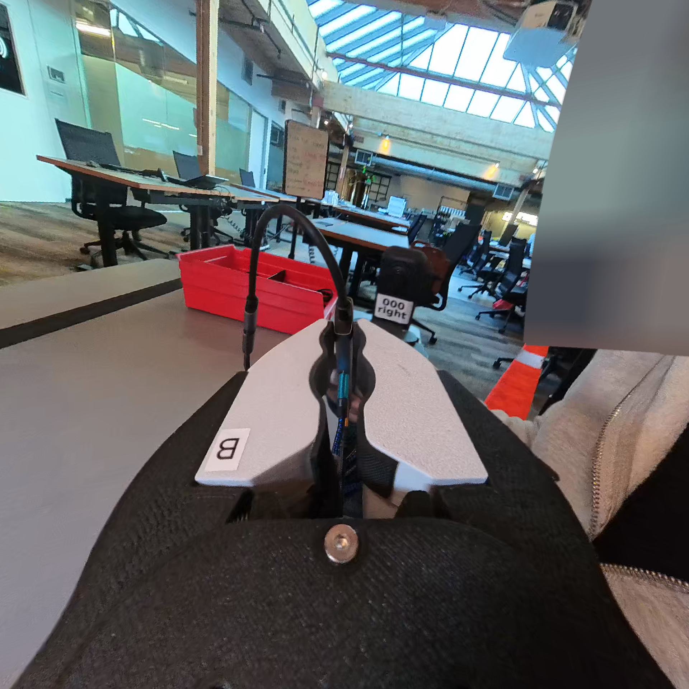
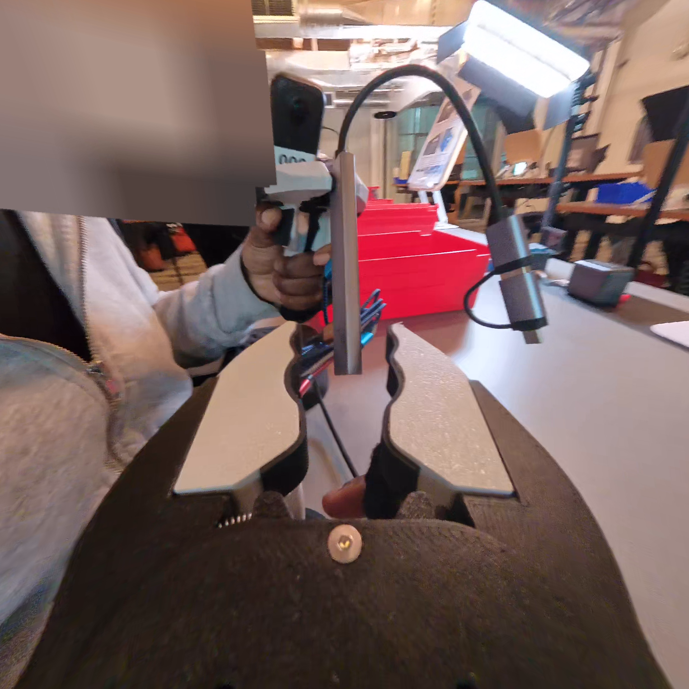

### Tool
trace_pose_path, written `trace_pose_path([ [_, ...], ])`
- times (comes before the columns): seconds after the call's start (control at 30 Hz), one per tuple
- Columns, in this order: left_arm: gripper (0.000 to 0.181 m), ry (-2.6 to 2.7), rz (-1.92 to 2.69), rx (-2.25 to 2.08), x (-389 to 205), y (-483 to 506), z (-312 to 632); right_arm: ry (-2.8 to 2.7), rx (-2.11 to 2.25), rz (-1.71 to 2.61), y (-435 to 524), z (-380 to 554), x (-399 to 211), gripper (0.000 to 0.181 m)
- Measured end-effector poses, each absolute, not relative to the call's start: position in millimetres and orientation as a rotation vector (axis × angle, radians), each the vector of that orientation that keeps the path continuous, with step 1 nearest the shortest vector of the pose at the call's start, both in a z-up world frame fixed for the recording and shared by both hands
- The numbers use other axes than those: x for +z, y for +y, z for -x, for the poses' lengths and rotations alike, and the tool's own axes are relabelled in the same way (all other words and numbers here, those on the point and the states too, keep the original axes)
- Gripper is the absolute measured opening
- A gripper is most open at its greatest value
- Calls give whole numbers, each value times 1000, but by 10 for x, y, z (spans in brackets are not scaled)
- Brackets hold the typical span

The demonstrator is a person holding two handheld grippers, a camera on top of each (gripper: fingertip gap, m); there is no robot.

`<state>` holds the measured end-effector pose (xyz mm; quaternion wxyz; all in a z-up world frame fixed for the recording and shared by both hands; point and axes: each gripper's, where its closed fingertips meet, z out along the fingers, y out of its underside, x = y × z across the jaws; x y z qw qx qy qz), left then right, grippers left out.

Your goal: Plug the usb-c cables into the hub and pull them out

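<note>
Nearest my left lens, the left claw is pinched narrow on the slim grey hub, which I hold upright above the table, its lower end hanging free. From the right lens the hub stands just ahead of the right claw, whose jaws are spread wide and grip nothing. Blue braided usb-c cables sit at the hub's lower side; whether they are seated in ports I cannot tell. One teal-collared cable runs down between the left fingers. Hub's own black lead arcs overhead to a grey plug adapter dangling to the right. Behind: red bin on the table, small grey box further right, person's pale zipped sleeve alongside.
</note>
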<state>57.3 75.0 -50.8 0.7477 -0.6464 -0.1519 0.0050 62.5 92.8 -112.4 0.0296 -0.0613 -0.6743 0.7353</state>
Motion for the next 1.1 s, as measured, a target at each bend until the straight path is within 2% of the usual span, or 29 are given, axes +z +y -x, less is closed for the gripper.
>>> trace_pose_path([
  [0.07, 9, -339, 1376, -26, -536, 760, -589, -2111, 2332, 177, 922, -669, -1122, 12],
  [0.23, 12, -398, 1355, -13, -680, 650, -524, -2138, 2201, 167, 977, -600, -1141, 9],
  [0.27, 22, -418, 1402, 81, -754, 569, -457, -2156, 2087, 176, 992, -540, -1194, 9],
  [0.33, 53, -454, 1480, 354, -816, 322, -315, -2203, 1813, 174, 1032, -422, -1312, 9],
  [0.4, 61, -395, 1521, 602, -741, 140, -320, -2252, 1552, 129, 1059, -352, -1400, 9],
  [0.57, 61, -66, 1852, 711, -909, 431, -634, -2404, 1061, -135, 1009, -420, -1535, 9],
  [0.7, 59, 105, 2115, 653, -1317, 685, -707, -2455, 926, -326, 924, -558, -1489, 9],
  [0.77, 51, 123, 2191, 639, -1466, 721, -680, -2469, 877, -395, 898, -608, -1477, 10],
  [0.83, 32, 108, 2216, 618, -1544, 742, -661, -2476, 844, -451, 873, -650, -1478, 10],
  [0.9, 9, 82, 2202, 601, -1566, 757, -660, -2472, 834, -477, 850, -667, -1465, 9],
  [1.0, 8, -14, 2112, 585, -1478, 718, -634, -2375, 952, -417, 793, -588, -1340, 16],
  [1.1, 8, -213, 1852, 414, -1236, 624, -575, -2173, 1372, -194, 777, -485, -965, 31],
])
